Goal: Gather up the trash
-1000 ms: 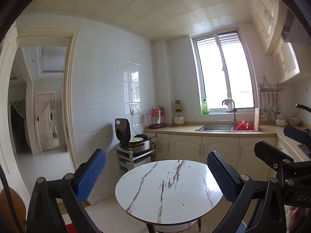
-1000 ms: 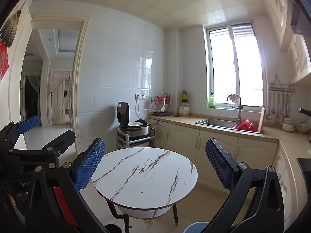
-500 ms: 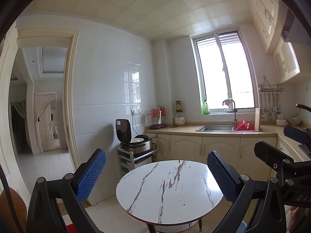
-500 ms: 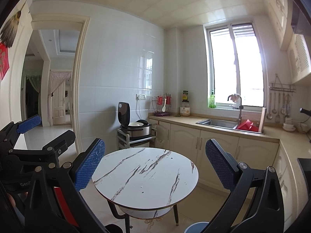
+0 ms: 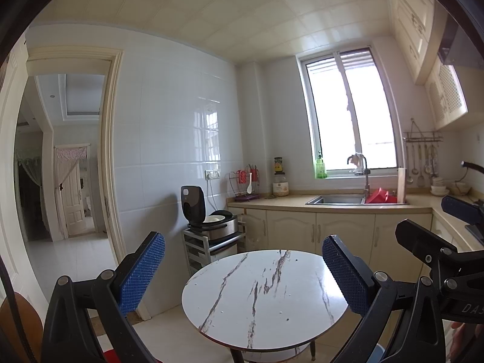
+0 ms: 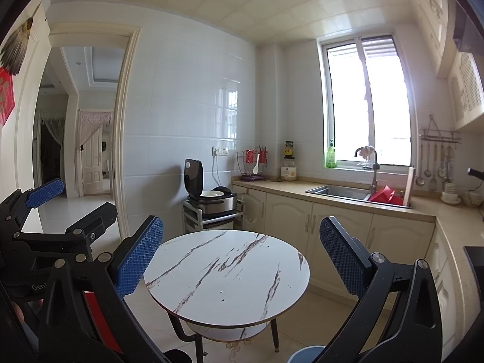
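Note:
A round white marble-pattern table point(image 5: 266, 296) stands ahead of both grippers; it also shows in the right wrist view point(image 6: 230, 275). Only tiny specks lie on its top; I see no clear piece of trash. My left gripper point(image 5: 243, 269) is open and empty, held above the table's near edge. My right gripper point(image 6: 242, 257) is open and empty, also above the table. The left gripper shows at the left of the right wrist view point(image 6: 45, 190), and the right gripper at the right of the left wrist view point(image 5: 459, 208). A blue bin rim point(image 6: 305, 355) shows on the floor below.
A rice cooker point(image 6: 211, 196) with its lid up sits on a metal cart left of the cabinets. A counter with a sink point(image 6: 338, 192), a red item point(image 6: 384, 195) and hanging utensils runs along the back and right. A doorway point(image 6: 90, 139) opens at the left.
Both views have drifted very slightly; the table sits a touch further right in each. The grippers stay open and empty.

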Tool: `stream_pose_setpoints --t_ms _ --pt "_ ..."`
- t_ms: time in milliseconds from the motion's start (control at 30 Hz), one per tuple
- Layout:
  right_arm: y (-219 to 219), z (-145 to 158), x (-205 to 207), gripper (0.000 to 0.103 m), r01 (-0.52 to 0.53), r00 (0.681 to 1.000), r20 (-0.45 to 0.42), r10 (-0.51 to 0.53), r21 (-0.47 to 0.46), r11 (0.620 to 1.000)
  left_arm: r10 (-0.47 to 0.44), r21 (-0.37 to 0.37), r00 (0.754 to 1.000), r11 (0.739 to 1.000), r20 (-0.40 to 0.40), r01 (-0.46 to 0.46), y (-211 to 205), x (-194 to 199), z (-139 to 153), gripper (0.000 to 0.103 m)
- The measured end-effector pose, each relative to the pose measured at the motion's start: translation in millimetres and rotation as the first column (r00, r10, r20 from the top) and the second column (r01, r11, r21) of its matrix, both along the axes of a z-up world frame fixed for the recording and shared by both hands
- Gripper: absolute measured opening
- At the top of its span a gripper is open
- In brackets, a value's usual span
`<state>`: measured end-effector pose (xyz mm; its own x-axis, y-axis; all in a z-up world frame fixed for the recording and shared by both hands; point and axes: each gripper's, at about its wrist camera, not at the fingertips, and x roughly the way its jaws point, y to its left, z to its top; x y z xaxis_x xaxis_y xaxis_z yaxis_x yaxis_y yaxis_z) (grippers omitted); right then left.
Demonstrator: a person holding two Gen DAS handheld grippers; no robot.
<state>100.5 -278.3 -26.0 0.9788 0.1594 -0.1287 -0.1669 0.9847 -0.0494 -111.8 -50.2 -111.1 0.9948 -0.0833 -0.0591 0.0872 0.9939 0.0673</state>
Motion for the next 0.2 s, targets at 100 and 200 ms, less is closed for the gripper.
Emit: stream_pose_setpoints --t_ms 100,200 --pt "0.0 0.1 0.0 0.103 0.001 1.000 0.001 -0.001 0.000 1.000 0.000 0.000 1.000 1.000 0.000 0.000 0.0 -0.2 -0.4 0.102" --pt "-0.2 -0.1 0.8 0.103 -0.001 1.000 -0.002 0.001 0.001 1.000 -0.001 -0.002 1.000 1.000 -0.001 0.001 2.9 1.1 -2.4 0.102"
